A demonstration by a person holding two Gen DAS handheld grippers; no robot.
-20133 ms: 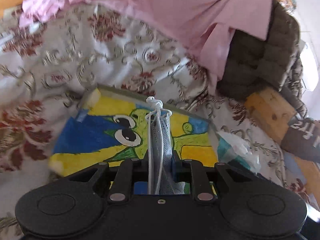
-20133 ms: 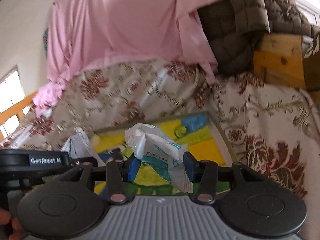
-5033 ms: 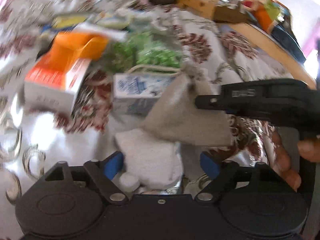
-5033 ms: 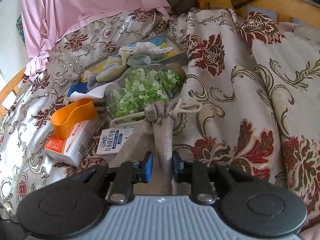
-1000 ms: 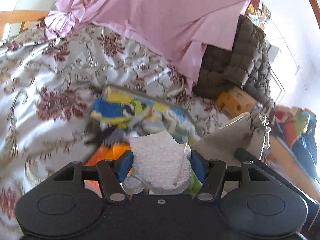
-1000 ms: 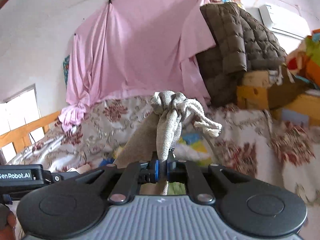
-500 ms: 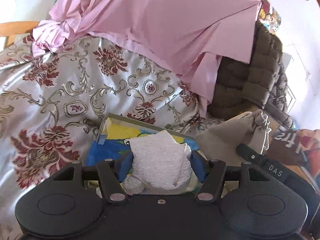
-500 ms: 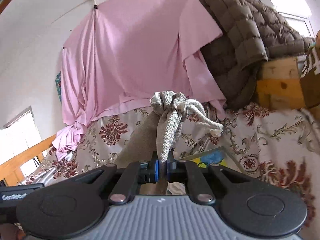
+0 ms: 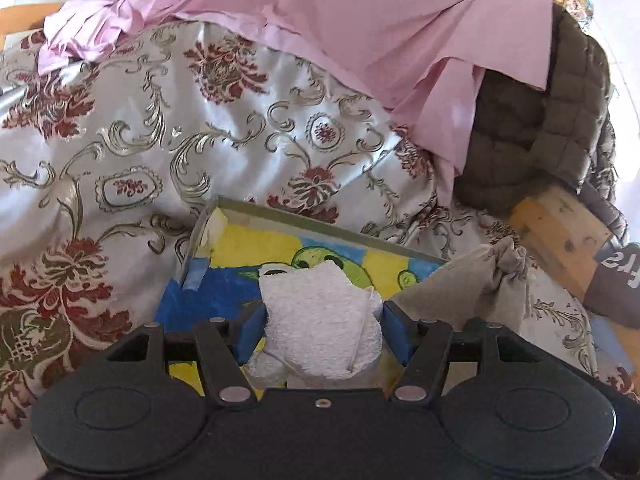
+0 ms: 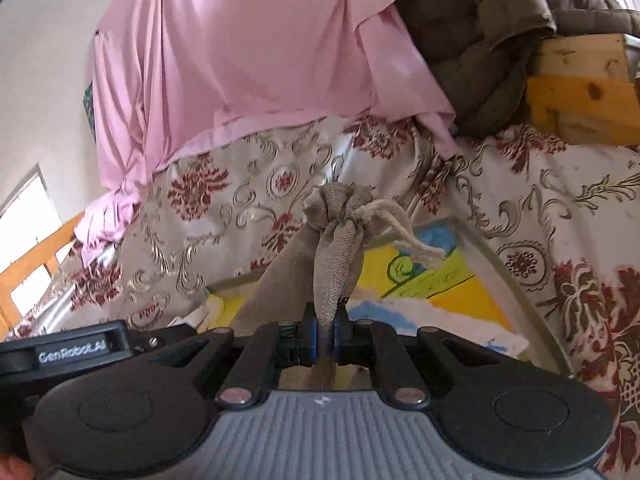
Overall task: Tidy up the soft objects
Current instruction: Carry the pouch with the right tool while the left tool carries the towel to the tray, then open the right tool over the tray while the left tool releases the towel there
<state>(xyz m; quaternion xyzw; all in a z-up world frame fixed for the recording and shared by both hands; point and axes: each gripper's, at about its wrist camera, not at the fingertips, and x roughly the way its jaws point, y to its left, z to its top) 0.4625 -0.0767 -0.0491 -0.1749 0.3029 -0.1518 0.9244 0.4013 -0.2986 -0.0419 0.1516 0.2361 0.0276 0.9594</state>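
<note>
Our left gripper point(image 9: 322, 334) clamps a white terry cloth point(image 9: 320, 320) above the painted tray point(image 9: 320, 229); our right gripper point(image 10: 325, 334), nearly shut, pinches the burlap drawstring pouch point(image 10: 336, 248). We should lower both well inside the rim before letting go.

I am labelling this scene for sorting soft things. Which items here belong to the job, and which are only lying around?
Belong to the job:
- white towel, held in the left gripper
- burlap drawstring pouch, pinched in the right gripper
- painted tray, just ahead of both

Only lying about:
- floral bedspread
- pink sheet
- brown quilted jacket
- wooden block
</note>
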